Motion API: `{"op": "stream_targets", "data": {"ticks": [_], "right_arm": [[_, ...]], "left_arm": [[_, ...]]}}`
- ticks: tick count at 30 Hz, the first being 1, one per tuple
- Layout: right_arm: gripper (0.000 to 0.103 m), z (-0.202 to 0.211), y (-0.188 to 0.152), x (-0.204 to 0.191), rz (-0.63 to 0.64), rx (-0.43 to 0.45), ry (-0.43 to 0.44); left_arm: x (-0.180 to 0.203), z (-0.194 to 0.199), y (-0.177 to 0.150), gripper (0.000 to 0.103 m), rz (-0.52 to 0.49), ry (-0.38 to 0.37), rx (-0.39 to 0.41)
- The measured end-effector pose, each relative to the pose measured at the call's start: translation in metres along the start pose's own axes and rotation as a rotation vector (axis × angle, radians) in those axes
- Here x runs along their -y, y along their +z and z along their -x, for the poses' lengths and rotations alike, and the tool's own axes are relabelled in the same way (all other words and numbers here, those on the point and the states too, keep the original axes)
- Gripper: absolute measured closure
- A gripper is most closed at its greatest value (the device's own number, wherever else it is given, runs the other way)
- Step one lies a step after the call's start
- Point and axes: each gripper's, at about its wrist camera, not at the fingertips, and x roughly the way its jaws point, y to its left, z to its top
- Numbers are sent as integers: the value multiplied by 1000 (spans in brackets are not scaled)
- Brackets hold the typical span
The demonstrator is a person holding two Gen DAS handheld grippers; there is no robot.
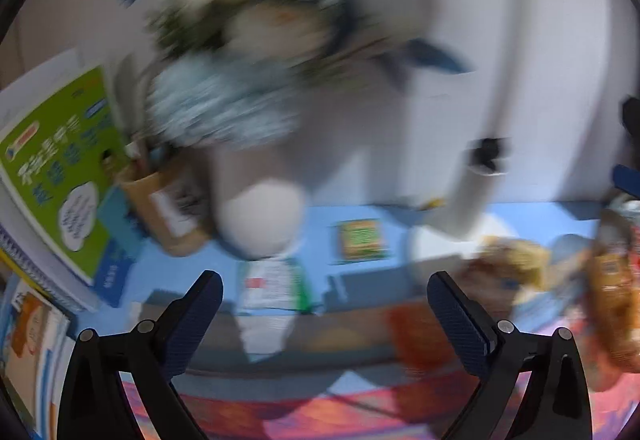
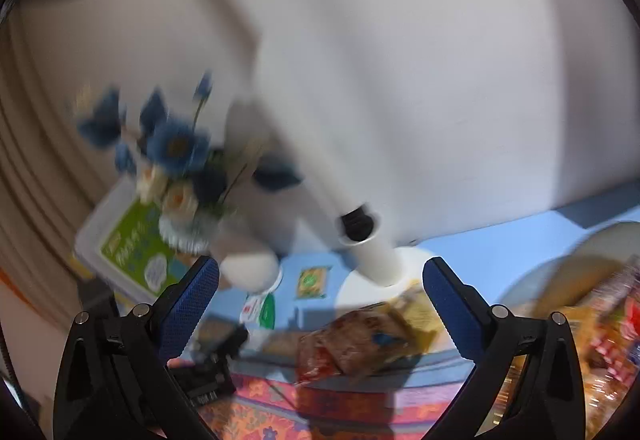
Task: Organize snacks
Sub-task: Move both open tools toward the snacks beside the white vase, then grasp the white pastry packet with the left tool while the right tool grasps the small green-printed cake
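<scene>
Both views are blurred by motion. My left gripper (image 1: 325,290) is open and empty above the blue table (image 1: 528,218). A white and green packet (image 1: 274,284) lies between its fingers, farther off. Brown snack packets (image 1: 508,260) lie at the right, with an orange bag (image 1: 612,304) at the right edge. My right gripper (image 2: 321,276) is open and empty. A clear-wrapped brown snack (image 2: 352,340) lies just ahead of it on the table (image 2: 500,252). More snack bags (image 2: 608,332) fill a bowl (image 2: 592,240) at the right. The white and green packet (image 2: 262,310) lies left of centre.
A vase of blue and cream flowers (image 1: 240,40) stands at the back, also in the right wrist view (image 2: 180,176). A white lamp post (image 2: 360,232) rises from a round base. Green books (image 1: 56,168) lean at the left. A small green card (image 1: 362,240) lies flat. A patterned cloth (image 2: 280,400) covers the front.
</scene>
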Motion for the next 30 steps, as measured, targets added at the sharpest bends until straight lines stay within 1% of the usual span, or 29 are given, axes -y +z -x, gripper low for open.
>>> {"op": "stream_targets", "data": {"ticks": [2,5,6,8,9,10,12,14,15,16,18,19,20,21,23,24,25,26,27,28,30], "right_arm": [[0,-28,-7,-18,50,-47,7],[1,-74,-19,-39,134,-112,-10],[5,-92,-23,-45,159,-141,-32],[16,-131,-32,-53,207,-211,-81],[26,-148,-35,-55,220,-243,-103],[32,-166,-40,-54,222,-278,-129],[32,-193,-46,-52,210,-328,-143],[32,-214,-53,-49,197,-357,-161],[32,-221,-55,-47,190,-366,-173],[32,-229,-58,-45,180,-370,-179],[32,-242,-62,-43,177,-387,-186],[33,-246,-64,-42,180,-394,-205],[32,-249,-64,-43,190,-391,-225],[32,-250,-66,-46,213,-373,-236],[32,-253,-69,-48,241,-358,-262],[30,-255,-72,-51,262,-350,-279],[30,-257,-77,-55,302,-326,-318],[31,-258,-80,-59,329,-319,-347],[30,-258,-81,-62,338,-315,-356],[31,-257,-81,-60,326,-322,-340],[35,-254,-82,-59,329,-311,-329]], "left_arm": [[-25,-22,-6,1,42,19,-43],[-56,-53,-16,1,137,-5,-102],[-61,-62,-19,1,160,-15,-113],[-69,-77,-24,1,191,-22,-131],[-71,-85,-26,1,204,-28,-143],[-74,-92,-28,1,218,-42,-154],[-75,-101,-31,1,248,-59,-170],[-73,-108,-32,1,254,-99,-183],[-71,-111,-31,1,249,-111,-188],[-69,-114,-31,1,238,-108,-191],[-65,-121,-32,1,205,-73,-180],[-64,-121,-33,1,198,-66,-168],[-64,-123,-35,1,194,-69,-155],[-64,-127,-36,1,200,-73,-164],[-63,-134,-34,1,190,-36,-176],[-59,-136,-35,0,168,-8,-184],[-54,-137,-35,0,143,18,-195],[-50,-139,-34,0,127,27,-202],[-48,-140,-34,0,117,33,-205],[-47,-140,-34,0,120,30,-205],[-45,-142,-34,0,122,29,-205]]}}
